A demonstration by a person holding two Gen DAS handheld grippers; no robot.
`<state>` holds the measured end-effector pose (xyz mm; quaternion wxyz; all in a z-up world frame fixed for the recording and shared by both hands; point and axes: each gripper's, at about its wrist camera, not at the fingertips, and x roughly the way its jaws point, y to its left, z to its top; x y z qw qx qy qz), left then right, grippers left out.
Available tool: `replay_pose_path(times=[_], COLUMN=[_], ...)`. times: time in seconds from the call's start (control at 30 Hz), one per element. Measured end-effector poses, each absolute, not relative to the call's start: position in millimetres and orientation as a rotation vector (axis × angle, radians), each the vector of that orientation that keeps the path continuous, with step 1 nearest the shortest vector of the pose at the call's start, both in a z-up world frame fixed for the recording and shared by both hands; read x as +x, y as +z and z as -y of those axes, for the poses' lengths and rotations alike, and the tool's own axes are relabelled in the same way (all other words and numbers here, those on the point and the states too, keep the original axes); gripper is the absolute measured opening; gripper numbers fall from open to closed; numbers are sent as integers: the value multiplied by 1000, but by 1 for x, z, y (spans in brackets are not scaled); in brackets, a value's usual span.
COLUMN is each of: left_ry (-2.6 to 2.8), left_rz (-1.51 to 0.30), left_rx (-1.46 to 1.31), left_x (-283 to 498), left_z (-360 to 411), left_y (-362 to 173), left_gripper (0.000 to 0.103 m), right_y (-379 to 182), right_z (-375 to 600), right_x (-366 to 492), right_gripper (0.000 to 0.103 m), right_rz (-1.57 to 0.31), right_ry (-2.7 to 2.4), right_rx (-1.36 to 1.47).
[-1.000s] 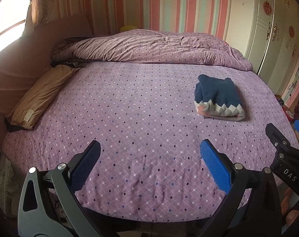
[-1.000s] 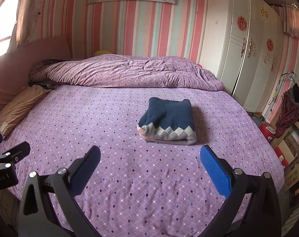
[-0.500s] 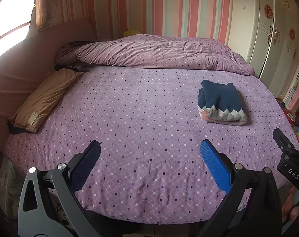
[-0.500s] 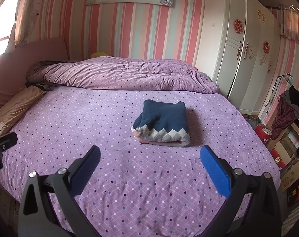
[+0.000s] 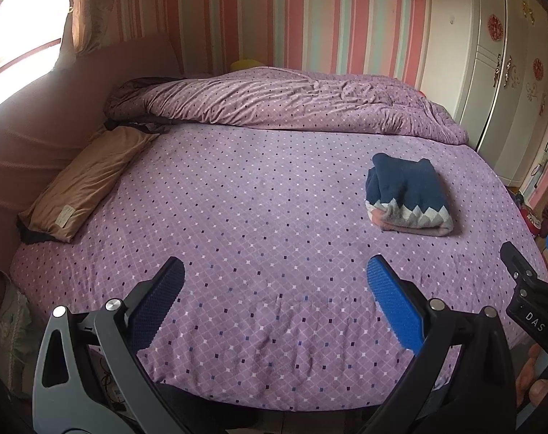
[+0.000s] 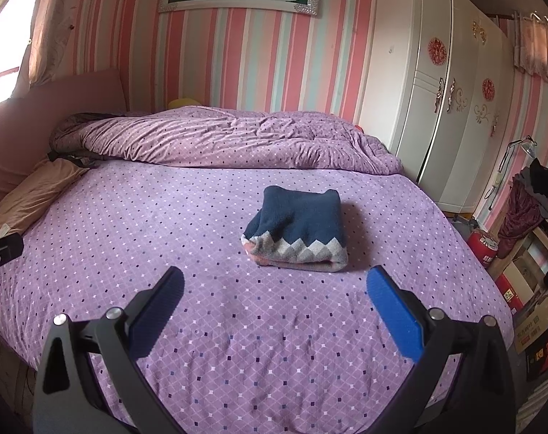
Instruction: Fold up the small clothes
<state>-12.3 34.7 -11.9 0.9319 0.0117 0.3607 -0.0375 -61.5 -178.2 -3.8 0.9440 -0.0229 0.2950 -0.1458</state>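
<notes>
Sweater (image 6: pixel 297 229) folded on the bed (image 6: pixel 237 325), above our fingers.
Right gripper (image 6: pixel 274 300) nearer; left gripper (image 5: pixel 274 298) sees it upper right; both wide open, empty.

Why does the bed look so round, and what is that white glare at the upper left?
Left wrist view: the fisheye lens bows the bed; the window is blown out white. Right wrist view: same bowing, dark corners, the wardrobe leans, the folded sweater stays sharp.
</notes>
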Motion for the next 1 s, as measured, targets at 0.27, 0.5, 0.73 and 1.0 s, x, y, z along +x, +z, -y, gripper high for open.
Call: replay_pose_path(times=[0.27,0.5,0.73,1.0], left_ry=[-75,-80,-80,-74], left_rz=[-742,-745,-753,-750], left_rx=[24,23,18,30], left_x=[-13,-13,-12,-11], left_z=[-35,-34,-34,-33], left_y=[-12,-12,-11,-11], left_gripper=[100,100,100,100], right_y=[-2,-3,-2,-2], right_z=[178,176,175,178], right_x=[-63,-64,-64,-63], right_gripper=[101,101,101,101], right_rz=[-599,-599,-597,-599], right_ry=[-303,-309,-315,-323], right_rx=[-48,-59,-64,-67])
